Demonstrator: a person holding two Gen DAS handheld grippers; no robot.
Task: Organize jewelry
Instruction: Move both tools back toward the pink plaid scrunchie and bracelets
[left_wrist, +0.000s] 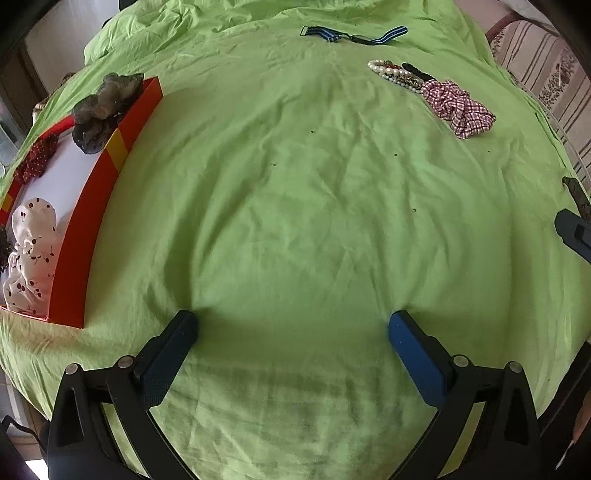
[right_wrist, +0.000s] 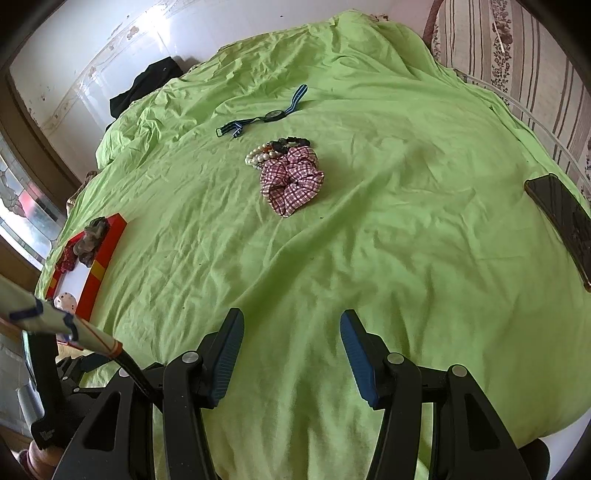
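Observation:
On the green bedsheet lie a red-and-white checked scrunchie, a pearl bracelet with darker bead bands beside it, and a watch with a blue striped strap. The same scrunchie, pearls and watch show far right in the left wrist view. A red box at the left holds a grey scrunchie, a red dotted one and a white cherry-print one. My left gripper is wide open over bare sheet. My right gripper is open, empty, well short of the checked scrunchie.
A dark phone lies at the bed's right edge. Dark cloth sits at the far corner by a white wall. A striped, flowered cushion stands to the right. The red box shows at the left, behind a person's sleeve.

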